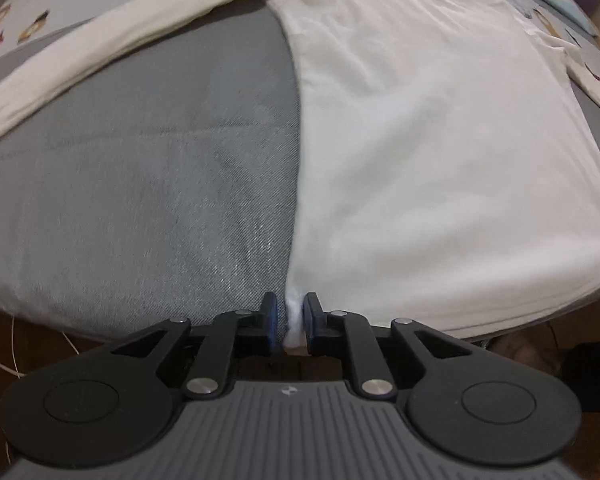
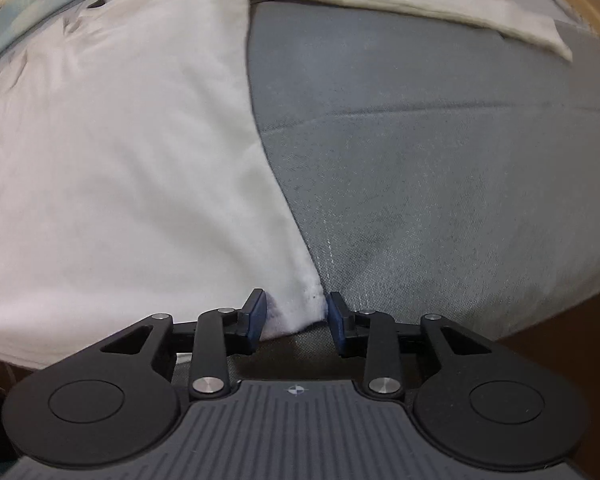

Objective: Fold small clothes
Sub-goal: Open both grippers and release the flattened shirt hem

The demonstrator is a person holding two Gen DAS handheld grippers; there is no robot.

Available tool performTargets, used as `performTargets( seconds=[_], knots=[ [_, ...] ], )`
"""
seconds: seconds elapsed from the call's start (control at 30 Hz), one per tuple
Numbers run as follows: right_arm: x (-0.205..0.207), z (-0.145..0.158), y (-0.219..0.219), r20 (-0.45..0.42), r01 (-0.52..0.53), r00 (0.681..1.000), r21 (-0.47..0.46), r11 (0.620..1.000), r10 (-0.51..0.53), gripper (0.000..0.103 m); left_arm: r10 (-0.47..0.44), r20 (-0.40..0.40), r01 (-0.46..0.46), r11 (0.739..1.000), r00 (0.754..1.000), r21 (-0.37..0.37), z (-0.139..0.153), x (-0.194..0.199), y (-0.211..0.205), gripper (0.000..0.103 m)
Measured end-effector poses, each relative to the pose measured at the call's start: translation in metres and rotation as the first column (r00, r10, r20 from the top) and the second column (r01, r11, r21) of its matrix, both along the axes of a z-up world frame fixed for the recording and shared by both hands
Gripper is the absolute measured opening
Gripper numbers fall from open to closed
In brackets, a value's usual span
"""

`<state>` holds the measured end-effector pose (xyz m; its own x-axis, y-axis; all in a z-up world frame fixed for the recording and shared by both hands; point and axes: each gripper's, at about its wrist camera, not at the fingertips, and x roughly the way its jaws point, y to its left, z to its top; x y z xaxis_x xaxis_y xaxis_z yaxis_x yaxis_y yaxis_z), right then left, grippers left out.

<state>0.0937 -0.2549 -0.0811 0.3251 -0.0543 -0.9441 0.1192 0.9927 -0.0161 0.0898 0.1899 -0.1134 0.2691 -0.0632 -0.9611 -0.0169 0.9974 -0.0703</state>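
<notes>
White shirt [image 1: 420, 140] hem corners between both downward-tilted claws, left claw [image 1: 291, 322], right claw [image 2: 296, 320]

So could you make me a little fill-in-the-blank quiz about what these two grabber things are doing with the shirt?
1. The garment lying spread out is a ____ long-sleeved shirt.
2. It lies on a ____ cushion.
3. The left gripper has a bunched ____ of the shirt between its fingers.
4. The right gripper has its fingers ____, with the other hem corner between them.

Missing words: white; grey; corner; apart
</notes>
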Motion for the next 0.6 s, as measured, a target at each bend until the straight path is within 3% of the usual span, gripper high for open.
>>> performTargets(
  seconds=[0.33,0.47,0.6],
  knots=[
    [-0.002,0.014,0.005,0.093,-0.009,0.996,-0.064,0.998,0.015,0.039,-0.009,0.011,0.009,1.0,1.0,0.003,0.001,-0.002,-0.001,0.019],
    [0.002,-0.001,0.014,0.011,-0.053,0.998,-0.114,0.992,0.054,0.04,-0.01,0.012,0.01,1.0,1.0,0.006,0.001,-0.004,-0.001,0.019],
    [0.0,0.004,0.02,0.04,-0.077,0.996,-0.15,0.986,0.084,0.041,-0.007,0.023,0.007,1.0,1.0,0.002,0.004,-0.005,0.0,0.024]
  ],
)
